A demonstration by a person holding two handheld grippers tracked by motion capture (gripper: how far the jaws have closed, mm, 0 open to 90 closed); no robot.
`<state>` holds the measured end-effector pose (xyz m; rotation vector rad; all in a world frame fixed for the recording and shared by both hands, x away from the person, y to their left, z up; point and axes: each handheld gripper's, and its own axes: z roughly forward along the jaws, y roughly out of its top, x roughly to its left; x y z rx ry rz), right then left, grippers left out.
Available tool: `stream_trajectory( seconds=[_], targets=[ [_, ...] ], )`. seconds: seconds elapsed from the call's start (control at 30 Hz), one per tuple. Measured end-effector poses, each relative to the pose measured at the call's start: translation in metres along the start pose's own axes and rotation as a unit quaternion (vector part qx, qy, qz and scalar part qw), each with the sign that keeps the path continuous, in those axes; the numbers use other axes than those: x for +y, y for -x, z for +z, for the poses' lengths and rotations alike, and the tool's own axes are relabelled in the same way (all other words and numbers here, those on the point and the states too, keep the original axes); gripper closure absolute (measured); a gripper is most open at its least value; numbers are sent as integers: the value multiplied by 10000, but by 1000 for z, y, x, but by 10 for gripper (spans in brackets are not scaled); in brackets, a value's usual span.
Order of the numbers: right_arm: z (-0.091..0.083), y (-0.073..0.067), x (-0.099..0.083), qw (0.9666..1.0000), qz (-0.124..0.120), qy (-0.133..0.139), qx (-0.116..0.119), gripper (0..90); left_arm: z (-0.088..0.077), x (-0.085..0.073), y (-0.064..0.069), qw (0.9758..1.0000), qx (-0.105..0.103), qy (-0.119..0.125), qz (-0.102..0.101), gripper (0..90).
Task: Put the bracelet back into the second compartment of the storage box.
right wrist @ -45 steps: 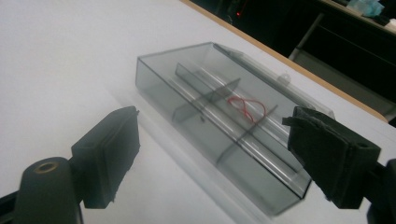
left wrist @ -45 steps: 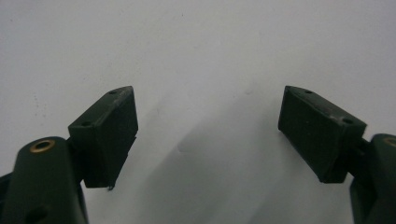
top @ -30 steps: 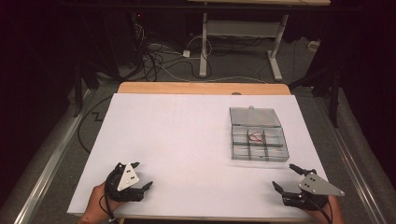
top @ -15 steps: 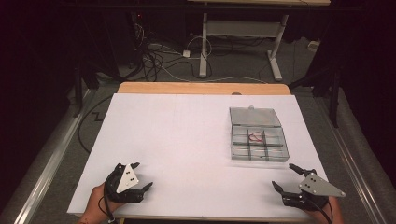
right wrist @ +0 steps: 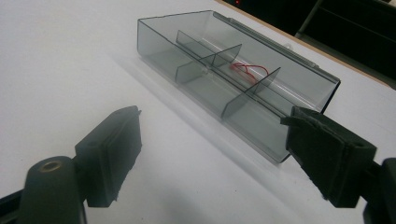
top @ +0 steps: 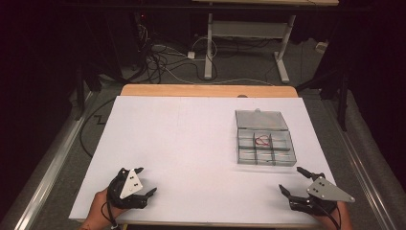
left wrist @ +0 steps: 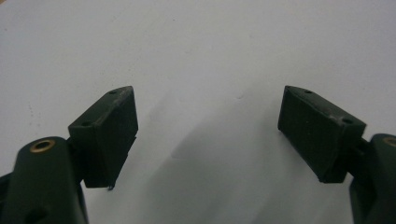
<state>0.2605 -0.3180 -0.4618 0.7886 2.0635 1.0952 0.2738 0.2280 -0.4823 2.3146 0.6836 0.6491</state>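
Note:
A clear grey plastic compartment box (top: 264, 142) (right wrist: 224, 88) lies open on the right side of the white table, its lid folded back. One middle compartment holds a small red looped thing (top: 262, 141) (right wrist: 247, 70), perhaps a rubber band. My right gripper (top: 297, 184) (right wrist: 215, 154) stands open near the table's front right corner, just short of the box, nothing between its jaws. At the front left my left gripper (top: 143, 181) (left wrist: 208, 130) is open over bare white tabletop.
The white table (top: 191, 143) has a wooden strip (top: 206, 90) along its far edge. Beyond it on the floor are cables (top: 163, 57) and the legs of another table (top: 244, 33). Metal rails (top: 52, 158) run along both sides.

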Motion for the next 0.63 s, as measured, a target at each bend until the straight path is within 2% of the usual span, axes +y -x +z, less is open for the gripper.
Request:
stream_trajectory(
  seconds=[0.43,0.63],
  targets=[
    [2,-1,1,10000,-47,-41,12,200,-1,-1,-1,10000,3,-4,-28,189],
    [3,0,1,10000,17,-69,-8,201,0,0,-1,10000,-12,16,-28,190]
  ],
)
